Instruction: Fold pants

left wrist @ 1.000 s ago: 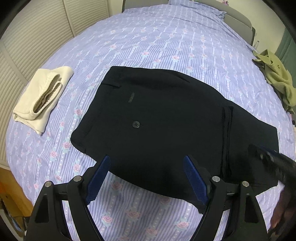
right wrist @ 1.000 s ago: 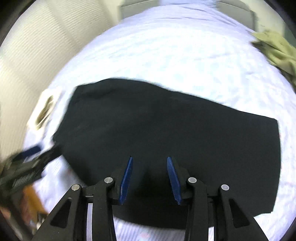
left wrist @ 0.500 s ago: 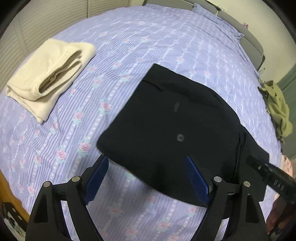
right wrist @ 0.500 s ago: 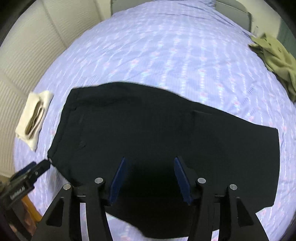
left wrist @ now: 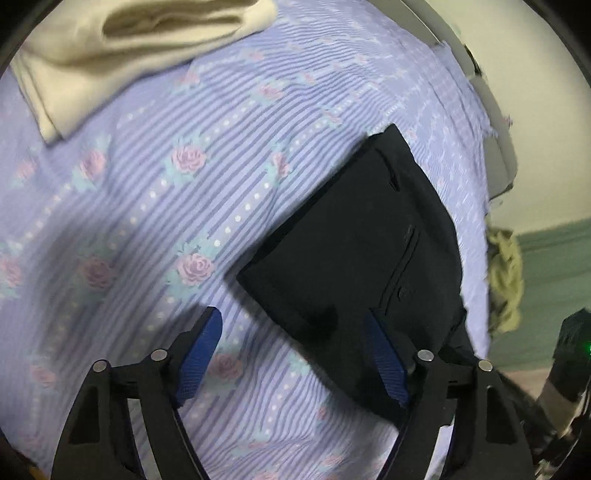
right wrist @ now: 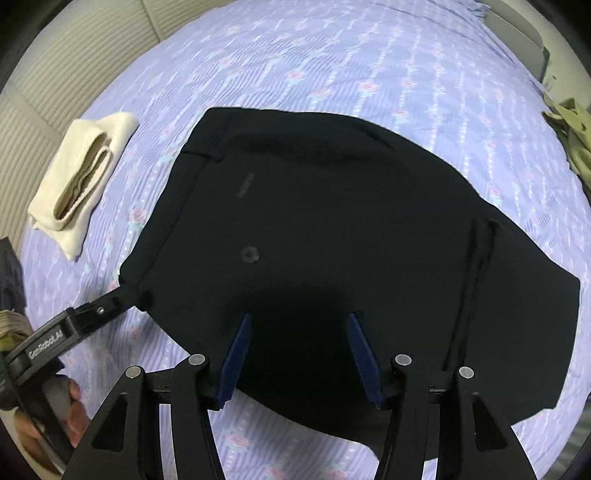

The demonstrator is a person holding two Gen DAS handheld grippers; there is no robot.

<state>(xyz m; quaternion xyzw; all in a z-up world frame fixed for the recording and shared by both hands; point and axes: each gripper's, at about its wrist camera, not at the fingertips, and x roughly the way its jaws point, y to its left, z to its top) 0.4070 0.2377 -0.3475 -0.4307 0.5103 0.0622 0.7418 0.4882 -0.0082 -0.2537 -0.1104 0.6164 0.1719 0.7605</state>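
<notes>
This is a bedroom in a home. A bed fills both views, covered in a lilac striped sheet printed with roses, with a grey headboard at its far end. Clothes lie on it: black pants, a folded cream garment and a crumpled olive one, beside slatted closet doors.

Both grippers are black frames with silver screw heads and ribbed blue pads: left gripper, right gripper. The lower-left one carries white "GenRobot.AI" lettering, gripped by a hand.
</notes>
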